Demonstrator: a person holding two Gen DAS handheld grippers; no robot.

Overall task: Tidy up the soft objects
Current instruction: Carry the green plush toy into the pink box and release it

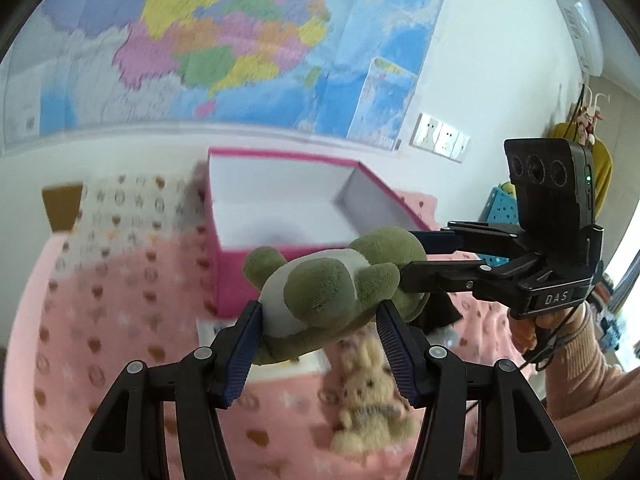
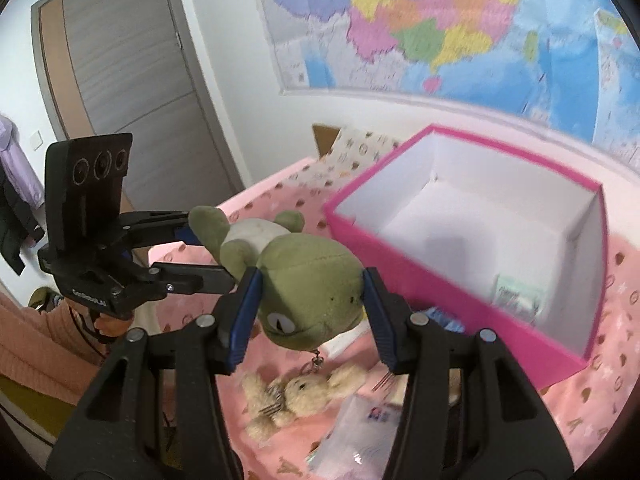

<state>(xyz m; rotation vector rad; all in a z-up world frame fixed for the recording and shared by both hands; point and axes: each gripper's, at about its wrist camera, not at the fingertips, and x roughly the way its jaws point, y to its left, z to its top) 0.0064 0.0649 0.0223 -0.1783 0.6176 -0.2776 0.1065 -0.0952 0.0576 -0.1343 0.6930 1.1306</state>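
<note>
A green frog plush (image 1: 320, 292) with a white belly hangs in the air above the pink bed, just in front of an open pink box (image 1: 280, 156). My left gripper (image 1: 318, 312) is shut on its body, both blue pads pressing its sides. From the right, my right gripper (image 1: 416, 258) grips the frog's other end. In the right wrist view the right gripper (image 2: 311, 280) is shut on the frog plush's (image 2: 308, 268) head, and the left gripper (image 2: 208, 258) holds its legs end. The pink box (image 2: 440, 280) lies to the right, white inside.
A beige bunny plush (image 2: 304, 396) lies on the pink blanket (image 2: 624, 300) below the frog. A clear plastic packet (image 2: 360, 432) lies beside it, and a small packet (image 2: 516, 296) sits inside the box. A wall map (image 2: 440, 20) hangs behind; a door (image 2: 120, 60) is at left.
</note>
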